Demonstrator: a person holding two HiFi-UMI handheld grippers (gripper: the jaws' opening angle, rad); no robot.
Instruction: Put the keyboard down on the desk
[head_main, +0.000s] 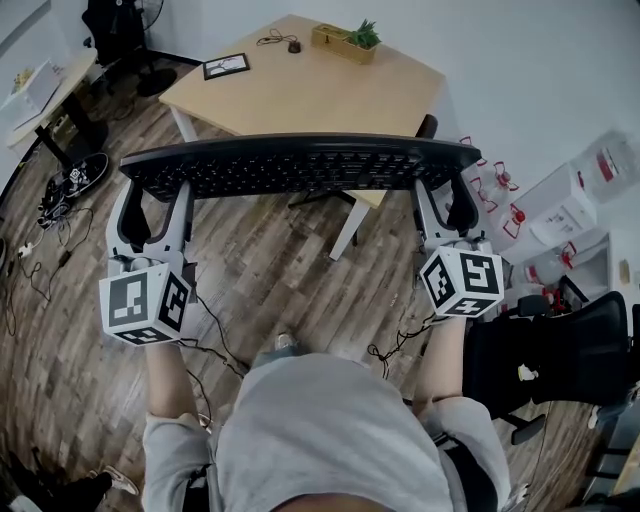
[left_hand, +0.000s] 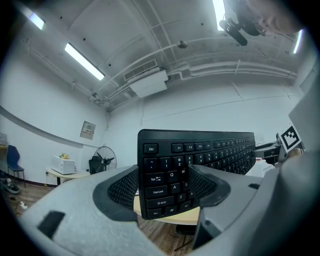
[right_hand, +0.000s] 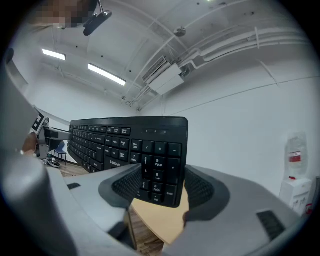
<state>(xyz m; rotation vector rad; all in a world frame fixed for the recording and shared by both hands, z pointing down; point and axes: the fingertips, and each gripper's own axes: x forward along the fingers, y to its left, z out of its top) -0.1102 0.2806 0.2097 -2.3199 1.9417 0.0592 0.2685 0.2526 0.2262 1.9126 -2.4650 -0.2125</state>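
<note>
Pale wooden desk (head_main: 300, 90) stands beyond the fingertips, its near half bare, with a small planter (head_main: 345, 42) and a framed picture (head_main: 226, 66) at the far side. Plank floor (head_main: 260, 280) strewn with cables lies below the fingers, under white walls and strip lights. The keyboard (head_main: 300, 165) hangs level in the air from one gripper to the other, seen against the desk's near edge and not resting on it. The left gripper (left_hand: 162, 186) pinches the Esc-and-Tab end between its ribbed pads, and the right gripper (right_hand: 161, 187) pinches the number-pad end. It looks light, stiff and flat, of smooth plastic that could slip or twist if held one-sided, so a hold at both ends suits it. The keys give under the pads, so a gentle squeeze seems enough.
</note>
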